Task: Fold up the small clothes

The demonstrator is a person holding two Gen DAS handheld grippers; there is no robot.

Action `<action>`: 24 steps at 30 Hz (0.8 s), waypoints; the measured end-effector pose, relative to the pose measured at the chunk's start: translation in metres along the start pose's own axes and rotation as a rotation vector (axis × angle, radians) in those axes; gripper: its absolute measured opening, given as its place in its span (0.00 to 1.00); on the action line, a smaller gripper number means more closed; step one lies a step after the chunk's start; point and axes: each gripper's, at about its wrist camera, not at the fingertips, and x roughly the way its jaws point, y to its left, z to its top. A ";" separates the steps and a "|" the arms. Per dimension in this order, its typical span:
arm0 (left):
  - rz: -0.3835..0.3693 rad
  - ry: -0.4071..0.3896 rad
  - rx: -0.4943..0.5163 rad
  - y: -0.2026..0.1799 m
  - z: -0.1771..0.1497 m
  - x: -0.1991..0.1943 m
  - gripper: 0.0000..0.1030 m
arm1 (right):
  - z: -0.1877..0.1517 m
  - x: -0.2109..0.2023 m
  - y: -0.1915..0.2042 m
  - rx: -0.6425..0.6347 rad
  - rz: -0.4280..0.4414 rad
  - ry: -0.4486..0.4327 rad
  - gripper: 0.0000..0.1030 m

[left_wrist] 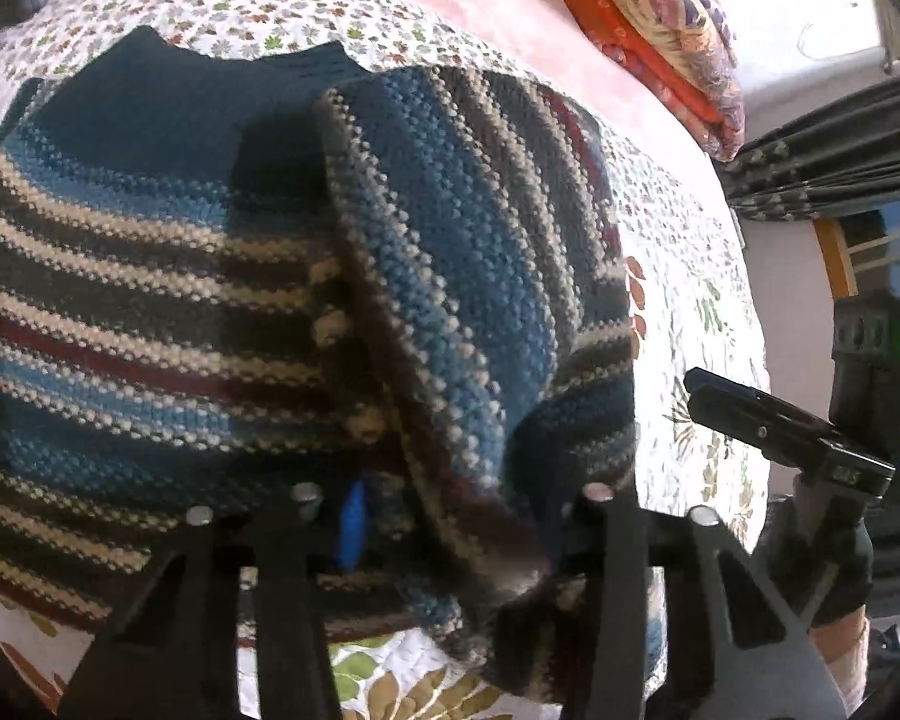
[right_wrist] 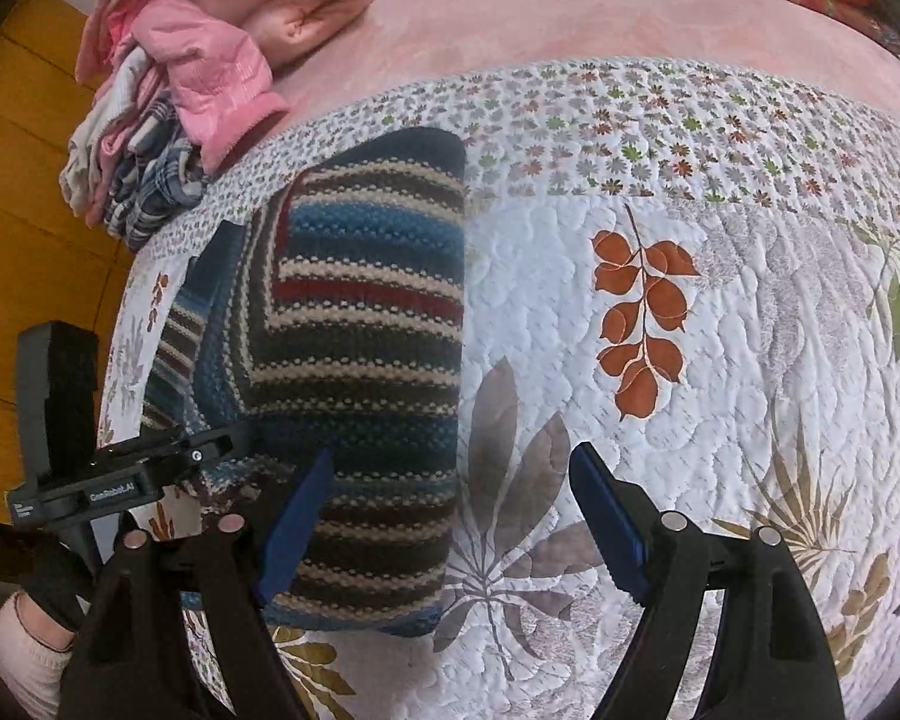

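Striped knitted sweater [right_wrist: 366,360] lies folded on a quilted leaf-print bedspread [right_wrist: 720,420] that covers the bed, toward the bedspread's left side in the right wrist view. Its right-hand edge runs straight and vertical; one sleeve or flap is laid diagonally across the body, plainly visible in the left wrist view [left_wrist: 450,276].

Left gripper [left_wrist: 450,516] sits low over the sweater's near edge. A bunched fold of the knit rises between its fingers, with one blue pad [left_wrist: 354,528] showing beside the cloth; the other pad is hidden by fabric. The fingers stand narrow and appear to be closed on that fold.

Right gripper [right_wrist: 450,516] hovers at the sweater's lower right corner. Its fingers are spread wide and hold nothing: the left blue pad [right_wrist: 297,522] is over the knit, the right pad [right_wrist: 609,522] is over bare bedspread.

Pile of pink and checked clothes [right_wrist: 174,102] rests at the far left corner of the bed, apart from the sweater. Folded orange and patterned bedding [left_wrist: 648,30] lies at the far side. Pink sheet [right_wrist: 510,30] shows beyond the bedspread.
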 end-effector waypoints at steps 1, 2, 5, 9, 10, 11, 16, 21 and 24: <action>0.018 -0.005 0.017 -0.003 -0.001 -0.005 0.33 | 0.000 0.000 0.001 -0.004 -0.003 0.001 0.79; 0.040 -0.008 0.037 -0.009 -0.002 -0.009 0.31 | 0.000 0.000 0.001 -0.006 -0.003 0.002 0.79; 0.078 -0.021 0.065 -0.021 -0.003 -0.022 0.29 | 0.001 0.001 0.000 0.003 -0.003 0.003 0.79; 0.017 -0.014 0.020 -0.021 -0.001 -0.029 0.22 | 0.002 0.004 0.000 0.010 -0.005 0.010 0.79; 0.002 -0.016 0.015 -0.021 -0.001 -0.032 0.22 | 0.002 0.004 0.001 0.007 -0.005 0.011 0.79; -0.030 -0.024 0.029 -0.025 0.001 -0.034 0.22 | 0.002 0.005 0.002 0.005 -0.004 0.012 0.79; -0.086 0.001 0.019 -0.015 0.003 -0.013 0.34 | 0.002 0.007 0.003 0.005 -0.002 0.017 0.79; -0.087 0.003 -0.017 -0.002 0.001 0.007 0.47 | 0.004 0.007 0.001 0.006 0.003 0.021 0.79; -0.084 -0.032 0.055 -0.017 0.006 0.002 0.26 | 0.004 0.004 0.001 0.004 0.006 0.014 0.79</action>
